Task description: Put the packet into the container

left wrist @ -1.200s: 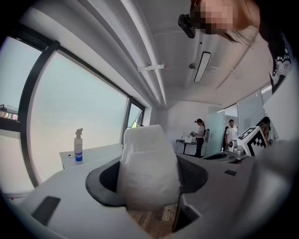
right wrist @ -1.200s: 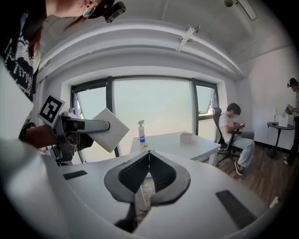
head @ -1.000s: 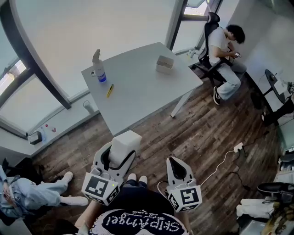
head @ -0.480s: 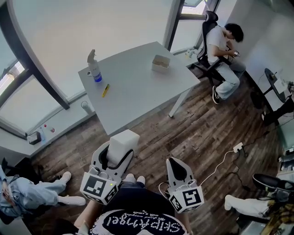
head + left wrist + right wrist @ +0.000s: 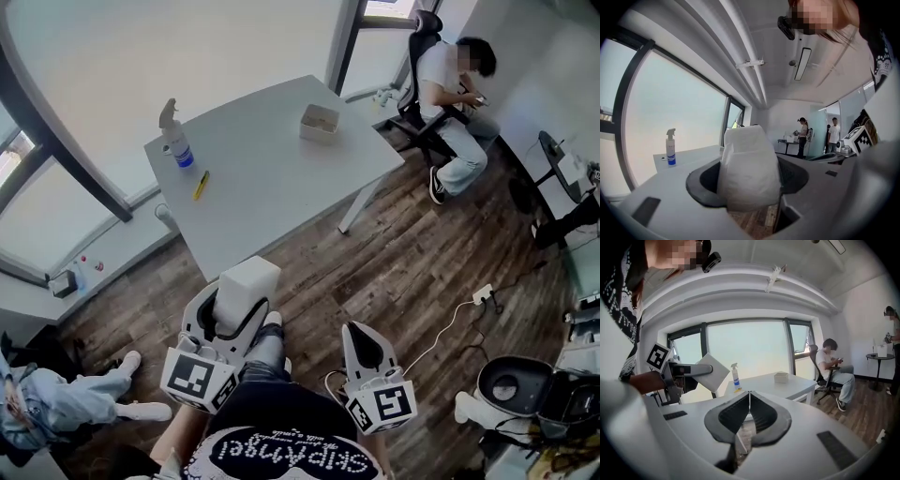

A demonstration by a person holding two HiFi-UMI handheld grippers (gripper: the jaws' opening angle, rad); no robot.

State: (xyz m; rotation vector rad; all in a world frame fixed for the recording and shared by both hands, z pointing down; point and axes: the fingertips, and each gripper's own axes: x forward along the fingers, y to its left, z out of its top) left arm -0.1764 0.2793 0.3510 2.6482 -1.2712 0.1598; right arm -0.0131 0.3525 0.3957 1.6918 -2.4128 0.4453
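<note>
My left gripper (image 5: pixel 234 302) is shut on a white packet (image 5: pixel 244 292), held low in front of me over the wooden floor. In the left gripper view the packet (image 5: pixel 749 168) stands upright between the jaws and fills the middle. From the right gripper view the packet (image 5: pixel 708 371) shows at the left. My right gripper (image 5: pixel 365 343) is shut with nothing in it; its jaws meet at the tip (image 5: pixel 749 394). A small open container (image 5: pixel 320 123) sits on the grey table (image 5: pixel 272 178) ahead, also visible as a container (image 5: pixel 781 377) in the right gripper view.
On the table's left stand a spray bottle (image 5: pixel 173 141) and a yellow pen (image 5: pixel 201 184). A person sits in an office chair (image 5: pixel 427 66) at the far right. A white cable and power strip (image 5: pixel 484 298) lie on the floor. Windows run along the left.
The table, bottle and container have shifted left and closer in the head view as I stepped forward. The left gripper still holds the packet; the right stays shut.
</note>
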